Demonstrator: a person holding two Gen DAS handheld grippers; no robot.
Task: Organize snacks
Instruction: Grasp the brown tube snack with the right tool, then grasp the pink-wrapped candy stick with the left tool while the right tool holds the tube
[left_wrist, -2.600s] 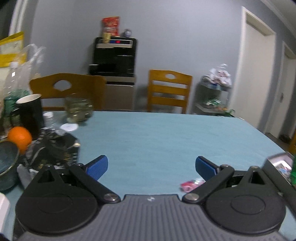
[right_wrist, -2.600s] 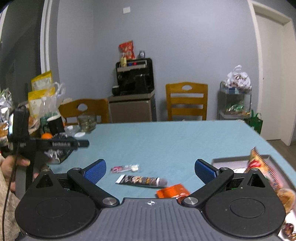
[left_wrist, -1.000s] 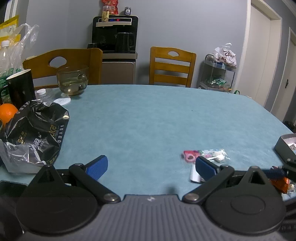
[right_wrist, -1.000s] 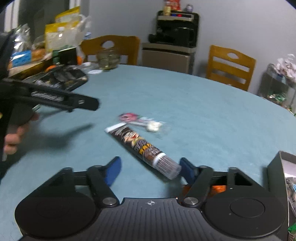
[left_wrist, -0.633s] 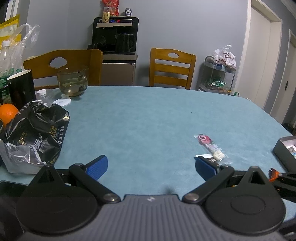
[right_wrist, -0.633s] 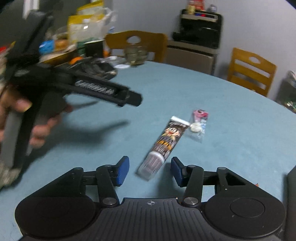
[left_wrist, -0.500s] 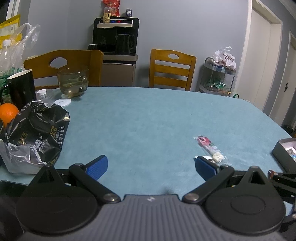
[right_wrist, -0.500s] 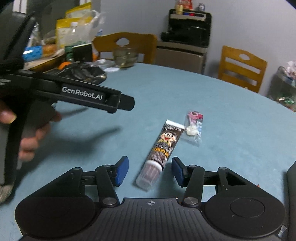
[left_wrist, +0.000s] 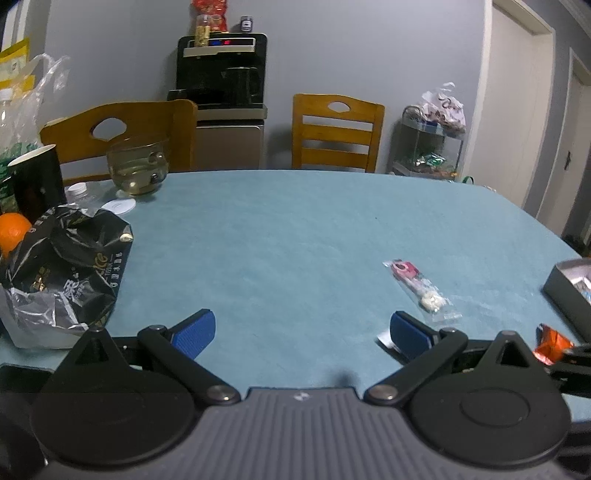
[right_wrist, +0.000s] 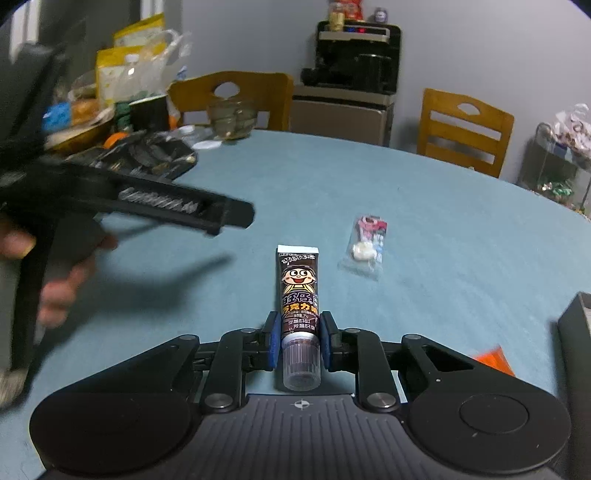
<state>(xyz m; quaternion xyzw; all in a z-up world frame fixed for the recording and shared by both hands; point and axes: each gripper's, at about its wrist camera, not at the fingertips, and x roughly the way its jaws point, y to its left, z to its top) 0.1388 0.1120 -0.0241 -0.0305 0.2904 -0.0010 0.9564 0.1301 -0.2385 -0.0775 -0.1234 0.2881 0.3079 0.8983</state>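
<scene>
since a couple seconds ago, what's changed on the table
The right gripper moved in over the chocolate tube; its jaws have just been closing and now press the tube's cap end. The tube swung to point away from the camera. The left gripper is open as before; the candy packet remains on the tablecloth.

My right tongs (right_wrist: 298, 341) have just been closing, and their blue pads now sit against both sides of the brown snack tube (right_wrist: 299, 295), near its clear cap; the tube lies lengthwise on the blue bench (right_wrist: 424, 229). Just right of the tube lies a clear candy packet (right_wrist: 364, 247). At left, blurred, a hand (right_wrist: 55, 284) holds my left tongs (right_wrist: 177, 210) above the bench. An orange wrapper (right_wrist: 493, 360) shows at lower right.
</scene>
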